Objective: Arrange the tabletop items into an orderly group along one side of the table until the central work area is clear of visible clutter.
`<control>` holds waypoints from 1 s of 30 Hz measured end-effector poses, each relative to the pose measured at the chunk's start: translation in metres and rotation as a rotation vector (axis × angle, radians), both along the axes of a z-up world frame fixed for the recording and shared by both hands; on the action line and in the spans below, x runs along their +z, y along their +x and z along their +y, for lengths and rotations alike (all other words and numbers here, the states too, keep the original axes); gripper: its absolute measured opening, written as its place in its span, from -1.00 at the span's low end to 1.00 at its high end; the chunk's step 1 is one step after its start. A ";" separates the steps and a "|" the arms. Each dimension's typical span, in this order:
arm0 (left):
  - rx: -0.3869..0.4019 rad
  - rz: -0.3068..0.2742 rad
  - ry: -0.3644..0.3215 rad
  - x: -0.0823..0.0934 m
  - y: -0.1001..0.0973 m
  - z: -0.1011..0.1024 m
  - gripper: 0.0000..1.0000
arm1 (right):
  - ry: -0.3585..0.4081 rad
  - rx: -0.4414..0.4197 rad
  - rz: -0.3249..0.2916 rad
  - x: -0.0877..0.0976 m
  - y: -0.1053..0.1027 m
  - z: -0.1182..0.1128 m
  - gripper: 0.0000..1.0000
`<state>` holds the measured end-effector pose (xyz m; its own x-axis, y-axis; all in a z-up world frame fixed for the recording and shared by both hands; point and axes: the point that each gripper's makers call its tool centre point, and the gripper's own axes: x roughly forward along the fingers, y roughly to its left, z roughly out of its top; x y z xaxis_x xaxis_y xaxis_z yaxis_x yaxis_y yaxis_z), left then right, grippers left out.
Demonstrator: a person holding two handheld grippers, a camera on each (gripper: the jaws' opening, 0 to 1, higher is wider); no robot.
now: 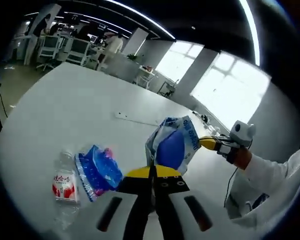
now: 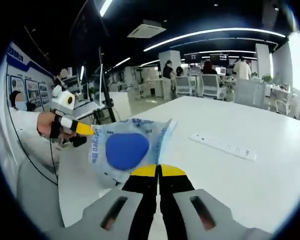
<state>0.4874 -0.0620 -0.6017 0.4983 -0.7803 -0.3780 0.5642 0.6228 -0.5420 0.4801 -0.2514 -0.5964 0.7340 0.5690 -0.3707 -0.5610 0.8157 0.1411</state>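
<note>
Left gripper view: our left gripper (image 1: 153, 172) has its jaws pressed together on the lower edge of a white-and-blue plastic packet (image 1: 172, 145), so it's holding that up above the white table (image 1: 65, 110).
Other end of packet: the right gripper (image 1: 210, 143) comes in from the right, gripped by a hand (image 1: 240, 156), touching the packet's far edge.
Clutter on table: one clear water bottle (image 1: 65, 186) with a red label lying on its side, and just beside it one blue crinkly bag (image 1: 96, 172) of something pink, we think, though it's blurry.
Further back: one white power strip (image 1: 121, 115) lying flat, well apart from the rest.

Right gripper view: our right gripper (image 2: 158, 171) is clamped on the same packet (image 2: 125, 149), which has a big blue oval showing through it.
Blocking: the packet hides part of the table (image 2: 250, 180) near that edge.
Left side: the left gripper (image 2: 82, 129) pinches the packet's opposite corner.
Table: one power strip (image 2: 223, 146) off to the right.
</note>
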 end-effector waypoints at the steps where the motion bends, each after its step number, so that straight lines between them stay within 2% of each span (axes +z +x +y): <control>1: -0.004 -0.001 -0.001 0.001 0.000 -0.002 -1.00 | -0.003 -0.009 -0.001 0.000 -0.001 -0.004 -1.00; 7: -0.068 -0.025 0.011 0.006 0.004 -0.026 -1.00 | -0.002 -0.054 -0.002 0.000 -0.007 -0.024 -1.00; 9: -0.109 -0.034 0.045 0.007 0.007 -0.031 -1.00 | 0.007 -0.070 -0.007 0.002 -0.008 -0.028 -1.00; 10: -0.135 -0.060 0.081 0.010 0.010 -0.035 -1.00 | 0.006 -0.077 -0.011 0.003 -0.008 -0.031 -1.00; 13: -0.165 -0.086 0.085 0.023 0.024 -0.047 -1.00 | 0.010 -0.097 -0.020 0.006 -0.007 -0.038 -1.00; 14: -0.195 -0.099 0.121 0.023 0.027 -0.051 -1.00 | 0.013 -0.102 -0.021 0.007 -0.006 -0.040 -1.00; 15: -0.203 -0.115 0.128 0.028 0.031 -0.056 -1.00 | 0.016 -0.116 -0.025 0.008 -0.005 -0.045 -1.00; 19: -0.225 -0.124 0.106 0.040 0.046 -0.073 -1.00 | 0.052 -0.162 -0.036 0.015 -0.001 -0.059 -1.00; 25: -0.290 -0.133 0.119 0.039 0.056 -0.097 -1.00 | 0.067 -0.211 -0.034 0.013 0.003 -0.077 -1.00; 30: -0.344 -0.122 0.140 0.027 0.064 -0.116 -1.00 | 0.088 -0.256 -0.014 0.002 0.005 -0.092 -1.00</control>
<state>0.5513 -0.1785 -0.5748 0.2648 -0.8544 -0.4470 0.8080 0.4496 -0.3807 0.4847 -0.3431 -0.5945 0.8626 0.3940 -0.3172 -0.3408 0.9161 0.2112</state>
